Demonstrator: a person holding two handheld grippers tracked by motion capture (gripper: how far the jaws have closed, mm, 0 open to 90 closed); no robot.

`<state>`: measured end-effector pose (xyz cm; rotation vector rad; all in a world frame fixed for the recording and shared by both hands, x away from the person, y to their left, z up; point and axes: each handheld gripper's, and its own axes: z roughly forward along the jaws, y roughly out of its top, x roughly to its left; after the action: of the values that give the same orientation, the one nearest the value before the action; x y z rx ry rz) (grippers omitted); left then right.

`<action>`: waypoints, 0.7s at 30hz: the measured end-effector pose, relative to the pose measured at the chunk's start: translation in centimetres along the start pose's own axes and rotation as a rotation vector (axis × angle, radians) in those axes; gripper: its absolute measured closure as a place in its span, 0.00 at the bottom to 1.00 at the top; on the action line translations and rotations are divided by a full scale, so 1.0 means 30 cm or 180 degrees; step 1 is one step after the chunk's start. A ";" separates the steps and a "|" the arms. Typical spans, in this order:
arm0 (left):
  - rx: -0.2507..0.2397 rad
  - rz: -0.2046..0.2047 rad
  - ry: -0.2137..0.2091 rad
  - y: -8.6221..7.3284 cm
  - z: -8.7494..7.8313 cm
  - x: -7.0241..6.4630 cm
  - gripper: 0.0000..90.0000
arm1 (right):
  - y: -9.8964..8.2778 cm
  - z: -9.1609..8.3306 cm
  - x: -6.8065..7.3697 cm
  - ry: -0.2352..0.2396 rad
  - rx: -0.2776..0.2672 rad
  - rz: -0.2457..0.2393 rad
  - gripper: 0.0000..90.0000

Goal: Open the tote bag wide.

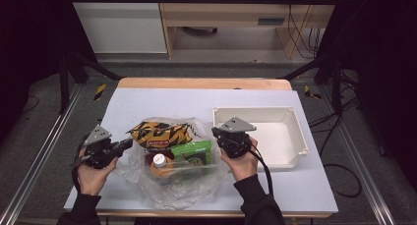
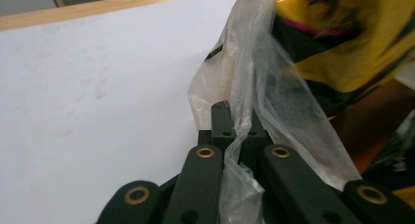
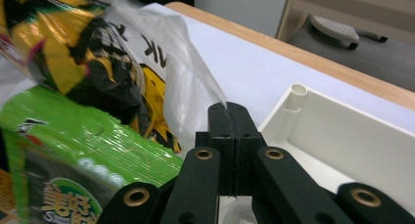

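A clear plastic bag (image 1: 172, 181) lies on the table between my two grippers. Inside it are a yellow-and-black snack packet (image 1: 160, 133), a green packet (image 1: 193, 152) and a white-capped brown bottle (image 1: 159, 161). My left gripper (image 1: 125, 144) is shut on the bag's left edge; the left gripper view shows the film (image 2: 254, 87) pinched between the jaws. My right gripper (image 1: 217, 135) is shut on the bag's right edge, where the film (image 3: 195, 72) runs into the closed jaws. The green packet (image 3: 73, 150) and the snack packet (image 3: 63, 53) sit just left of the right gripper.
A white tray (image 1: 295, 131) stands at the right of the table, right beside my right gripper; its wall (image 3: 342, 136) shows close by. The white tabletop (image 1: 162, 102) has a wooden far edge (image 1: 204, 83). Cables and a shelf lie on the floor beyond.
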<state>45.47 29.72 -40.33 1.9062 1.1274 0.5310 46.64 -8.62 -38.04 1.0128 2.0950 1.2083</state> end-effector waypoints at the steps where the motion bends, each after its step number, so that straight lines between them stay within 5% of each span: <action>1: 0.0062 -0.0073 0.0004 -0.011 0.021 0.011 0.99 | -0.005 0.009 -0.005 -0.0011 0.0020 0.0040 1.00; 11: 0.0106 -0.0022 -0.0062 -0.082 0.009 -0.015 0.99 | -0.060 -0.046 0.031 0.0273 0.0081 0.0007 0.94; 21: 0.0283 0.0059 -0.0003 -0.122 0.052 -0.037 0.99 | -0.114 -0.084 0.020 0.0265 0.0013 0.0081 0.77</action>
<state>44.14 28.95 -44.18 1.9946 1.1508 0.4976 43.24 -10.50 -39.90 1.0099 2.1549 1.2797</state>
